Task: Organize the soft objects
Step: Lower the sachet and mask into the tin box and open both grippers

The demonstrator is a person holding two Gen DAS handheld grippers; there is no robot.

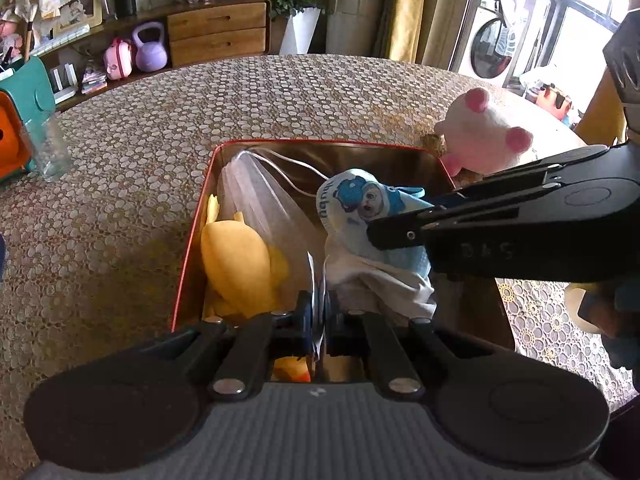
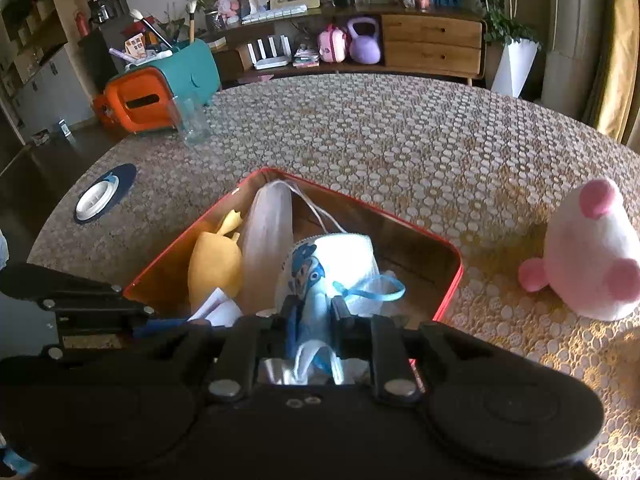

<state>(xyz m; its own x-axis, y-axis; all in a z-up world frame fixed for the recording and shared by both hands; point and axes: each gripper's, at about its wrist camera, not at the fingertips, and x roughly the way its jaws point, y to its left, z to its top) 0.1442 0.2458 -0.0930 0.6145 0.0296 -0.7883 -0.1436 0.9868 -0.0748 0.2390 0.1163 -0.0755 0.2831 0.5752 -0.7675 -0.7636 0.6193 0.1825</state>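
A red-rimmed tin box (image 1: 192, 240) stands on the lace-covered table. Inside it lie a yellow plush duck (image 1: 236, 256) and a white pleated face mask (image 1: 256, 200). My left gripper (image 1: 318, 312) is shut on the near edge of that white mask, low over the box. My right gripper (image 1: 400, 220) comes in from the right over the box. In the right wrist view a blue cartoon-print mask (image 2: 332, 264) sits between the right gripper's (image 2: 316, 308) fingers, which stand slightly apart. A pink-and-white plush toy (image 2: 592, 256) rests on the table to the right of the box (image 2: 452, 280).
A clear glass (image 2: 192, 120) and a teal-and-orange tissue holder (image 2: 160, 88) stand at the table's far left. A dark blue coaster with a white lid (image 2: 102, 196) lies near the left edge. A wooden sideboard (image 2: 432, 40) lines the wall behind.
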